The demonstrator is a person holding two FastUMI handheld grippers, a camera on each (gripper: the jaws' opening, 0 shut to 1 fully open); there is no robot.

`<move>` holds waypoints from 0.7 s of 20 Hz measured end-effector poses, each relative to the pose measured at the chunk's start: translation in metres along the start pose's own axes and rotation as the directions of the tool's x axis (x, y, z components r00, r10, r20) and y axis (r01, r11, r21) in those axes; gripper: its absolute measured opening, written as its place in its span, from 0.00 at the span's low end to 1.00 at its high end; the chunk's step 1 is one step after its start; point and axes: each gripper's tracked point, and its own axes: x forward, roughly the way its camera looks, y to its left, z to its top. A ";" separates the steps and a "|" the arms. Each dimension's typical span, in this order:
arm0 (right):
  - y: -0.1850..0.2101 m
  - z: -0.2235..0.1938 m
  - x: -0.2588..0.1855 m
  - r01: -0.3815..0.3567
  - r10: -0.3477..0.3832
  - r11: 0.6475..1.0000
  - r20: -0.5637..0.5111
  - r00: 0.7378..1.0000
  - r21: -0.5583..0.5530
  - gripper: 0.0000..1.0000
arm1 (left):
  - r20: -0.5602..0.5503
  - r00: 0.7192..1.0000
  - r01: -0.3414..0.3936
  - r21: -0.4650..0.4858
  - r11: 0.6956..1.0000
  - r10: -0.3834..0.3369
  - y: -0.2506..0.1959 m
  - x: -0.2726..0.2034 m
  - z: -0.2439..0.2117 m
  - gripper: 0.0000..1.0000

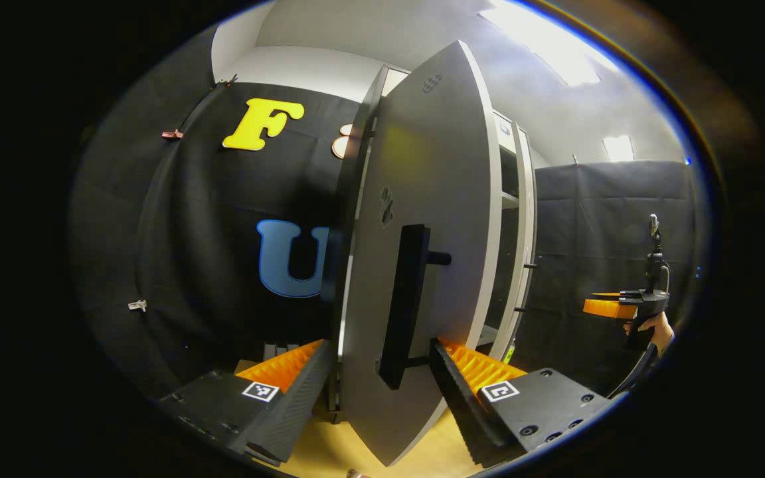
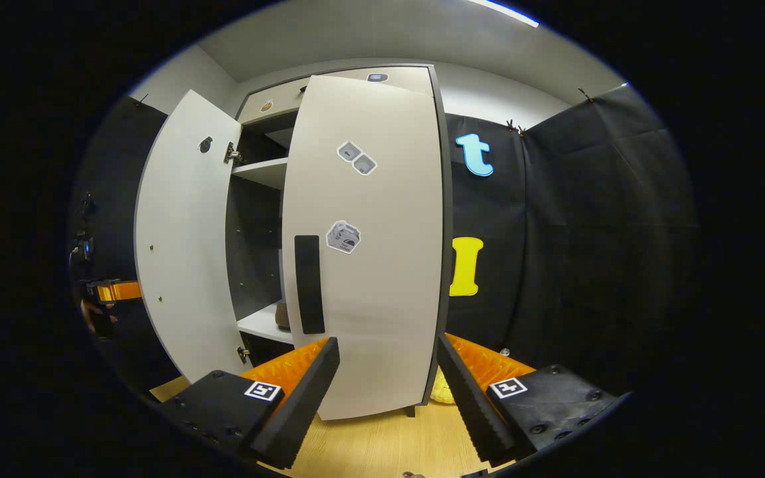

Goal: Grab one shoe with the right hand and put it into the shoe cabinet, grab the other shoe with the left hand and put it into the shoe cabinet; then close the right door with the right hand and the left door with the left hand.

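Note:
The left door of the grey shoe cabinet stands open, nearly edge-on in the left gripper view, with its black handle facing me. My left gripper is open, one finger on each side of the door's lower part and neither pressing on it. In the right gripper view the right door with its black handle covers the cabinet's right half, shut or nearly so. My right gripper is open and empty just in front of it. A brown shoe sits on the lower shelf.
The open left door swings out toward the left gripper at the far left of the right gripper view. The right gripper, held by a hand, shows far right. The floor is wooden. A pale yellow object lies by the cabinet's right foot.

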 end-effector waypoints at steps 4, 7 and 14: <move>-0.015 0.000 -0.003 0.015 -0.015 1.000 -0.005 1.000 0.009 0.98 | 0.005 0.999 0.042 0.003 0.999 -0.042 -0.022 0.026 -0.001 0.95; -0.029 0.001 -0.011 0.034 -0.034 0.999 -0.002 0.999 0.002 0.98 | 0.007 0.993 0.115 -0.025 0.993 -0.115 -0.052 0.054 -0.008 0.94; -0.061 0.007 -0.028 0.079 -0.079 0.997 0.008 0.997 -0.008 0.98 | -0.041 0.979 0.202 0.077 0.976 -0.199 -0.119 0.143 -0.028 0.95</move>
